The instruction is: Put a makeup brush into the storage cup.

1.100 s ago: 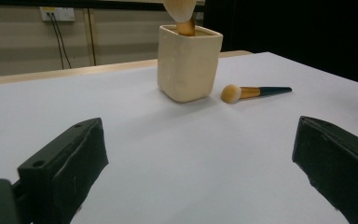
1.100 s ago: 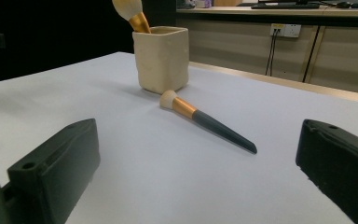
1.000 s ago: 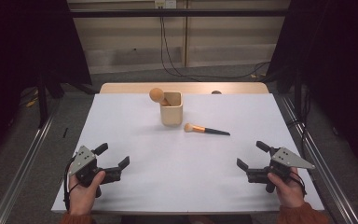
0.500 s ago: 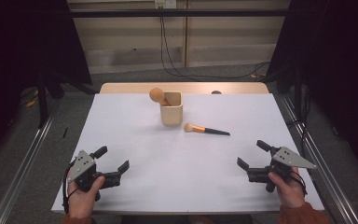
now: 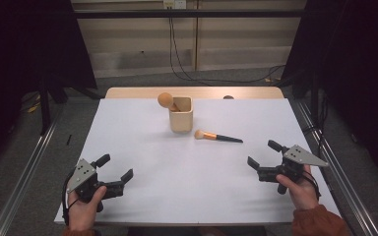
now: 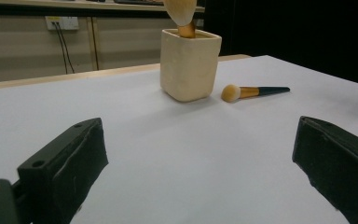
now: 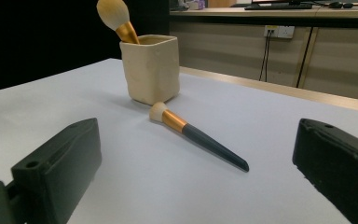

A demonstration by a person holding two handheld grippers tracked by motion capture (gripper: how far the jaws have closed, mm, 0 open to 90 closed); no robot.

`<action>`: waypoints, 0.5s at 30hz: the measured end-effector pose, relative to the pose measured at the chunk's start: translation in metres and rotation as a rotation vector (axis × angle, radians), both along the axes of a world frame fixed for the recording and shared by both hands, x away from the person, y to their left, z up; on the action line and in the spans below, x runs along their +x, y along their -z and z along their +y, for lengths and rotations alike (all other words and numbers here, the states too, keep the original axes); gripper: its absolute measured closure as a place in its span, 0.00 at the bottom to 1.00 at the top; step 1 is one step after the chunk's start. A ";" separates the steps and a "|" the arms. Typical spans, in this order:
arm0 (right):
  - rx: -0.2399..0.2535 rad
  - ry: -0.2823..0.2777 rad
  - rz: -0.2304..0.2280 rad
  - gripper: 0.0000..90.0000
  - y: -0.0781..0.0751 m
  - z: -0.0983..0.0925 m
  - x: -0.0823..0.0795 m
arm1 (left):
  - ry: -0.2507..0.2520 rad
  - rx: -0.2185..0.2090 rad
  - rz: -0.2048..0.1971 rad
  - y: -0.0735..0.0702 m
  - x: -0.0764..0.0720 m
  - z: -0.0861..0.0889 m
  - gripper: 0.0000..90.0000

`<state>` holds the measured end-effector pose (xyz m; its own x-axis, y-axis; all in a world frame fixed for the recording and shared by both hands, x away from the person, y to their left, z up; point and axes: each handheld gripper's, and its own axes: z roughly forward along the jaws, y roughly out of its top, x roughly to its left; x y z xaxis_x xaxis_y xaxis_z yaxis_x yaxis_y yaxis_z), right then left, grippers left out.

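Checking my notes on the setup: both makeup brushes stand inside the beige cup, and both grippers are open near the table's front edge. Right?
Not quite. One brush stands in the beige cup; the other brush lies flat on the table beside it, as the right gripper view shows. Both the left gripper and right gripper are open.

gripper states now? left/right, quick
Left gripper: open, fingers wide apart, holding nothing, low over the table's near left.
Right gripper: open, holding nothing, pointed toward the loose brush lying beside the cup.
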<state>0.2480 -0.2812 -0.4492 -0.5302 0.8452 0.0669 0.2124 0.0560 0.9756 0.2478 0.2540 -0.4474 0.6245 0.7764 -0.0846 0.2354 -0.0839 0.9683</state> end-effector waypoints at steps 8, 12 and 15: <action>-0.006 -0.001 0.026 0.01 -0.003 0.002 0.019 | -0.003 0.012 -0.003 0.001 0.003 -0.002 0.03; -0.010 -0.017 0.033 0.01 -0.004 0.007 0.032 | -0.012 0.004 0.001 0.002 0.004 0.002 0.03; -0.021 -0.025 0.033 0.01 -0.006 0.012 0.041 | -0.006 0.003 0.004 0.003 0.005 0.005 0.03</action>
<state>0.2885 -0.2696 -0.4429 -0.5487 0.8334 0.0671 0.2431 0.0823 0.9665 0.2530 0.2591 -0.4506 0.6192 0.7806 -0.0849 0.2402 -0.0854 0.9669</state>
